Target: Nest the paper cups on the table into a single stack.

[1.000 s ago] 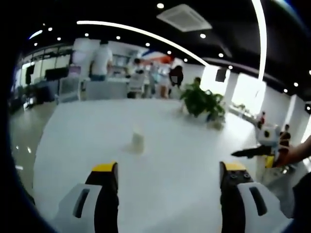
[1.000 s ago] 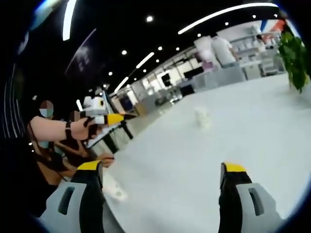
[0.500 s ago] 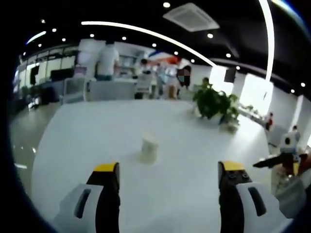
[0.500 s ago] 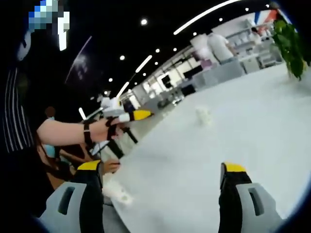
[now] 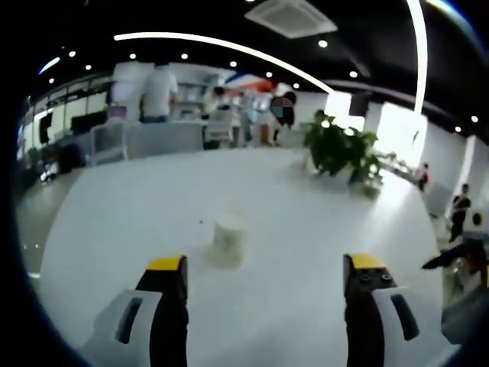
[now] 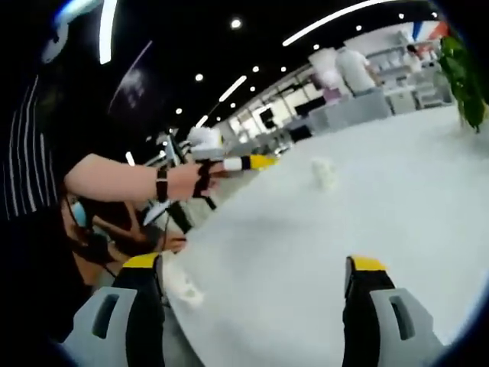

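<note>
Paper cup (image 5: 229,235), small, white and upright, now looms larger between the left gripper's (image 5: 262,283) spread, empty yellow-tipped jaws than a second ago: the approach is closing. On the near edge of the white table (image 6: 397,206) lies what may be another pale cup (image 6: 183,289), beside the right gripper (image 6: 256,287), also released. Farther off, a green potted plant (image 5: 341,151).

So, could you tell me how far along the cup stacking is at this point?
Nothing looks nested yet. One paper cup stands alone on the white table, ahead of the open, empty left gripper, which seems lined up to reach for it. The right gripper is open and empty too, with more cups near the table edge by its left jaw. Left to do: every pickup and the stacking itself.
</note>
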`<state>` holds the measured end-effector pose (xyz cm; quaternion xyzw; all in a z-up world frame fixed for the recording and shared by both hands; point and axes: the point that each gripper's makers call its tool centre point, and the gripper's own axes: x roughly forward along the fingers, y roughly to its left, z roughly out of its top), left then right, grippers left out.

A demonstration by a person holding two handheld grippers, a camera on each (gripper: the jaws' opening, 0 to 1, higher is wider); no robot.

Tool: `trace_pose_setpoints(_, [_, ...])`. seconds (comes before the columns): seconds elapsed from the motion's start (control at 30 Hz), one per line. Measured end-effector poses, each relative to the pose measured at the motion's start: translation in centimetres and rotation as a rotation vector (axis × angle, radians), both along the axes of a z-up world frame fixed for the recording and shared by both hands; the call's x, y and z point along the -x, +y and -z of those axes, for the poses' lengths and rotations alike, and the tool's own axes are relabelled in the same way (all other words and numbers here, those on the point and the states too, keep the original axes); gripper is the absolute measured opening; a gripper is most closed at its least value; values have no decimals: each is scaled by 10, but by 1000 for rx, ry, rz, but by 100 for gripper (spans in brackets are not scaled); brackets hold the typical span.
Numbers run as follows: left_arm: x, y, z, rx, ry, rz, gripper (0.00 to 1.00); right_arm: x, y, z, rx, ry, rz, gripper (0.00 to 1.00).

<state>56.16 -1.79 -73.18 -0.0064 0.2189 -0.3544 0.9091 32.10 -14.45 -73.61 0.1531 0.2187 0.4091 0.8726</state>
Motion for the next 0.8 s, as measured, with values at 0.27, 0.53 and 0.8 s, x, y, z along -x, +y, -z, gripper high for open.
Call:
trace_pose_setpoints(0.27, [-26, -14, 10, -20, -9, 9, 83, 8, 4, 7, 5, 24, -19, 96])
trace_pose_setpoints(0.53, [-54, -32, 19, -37, -14, 40, 81, 19, 7, 13, 41, 37, -42, 96])
trace_pose_setpoints(0.8, [-70, -42, 32, -57, -1, 51, 81, 23, 11, 14, 17, 72, -41, 96])
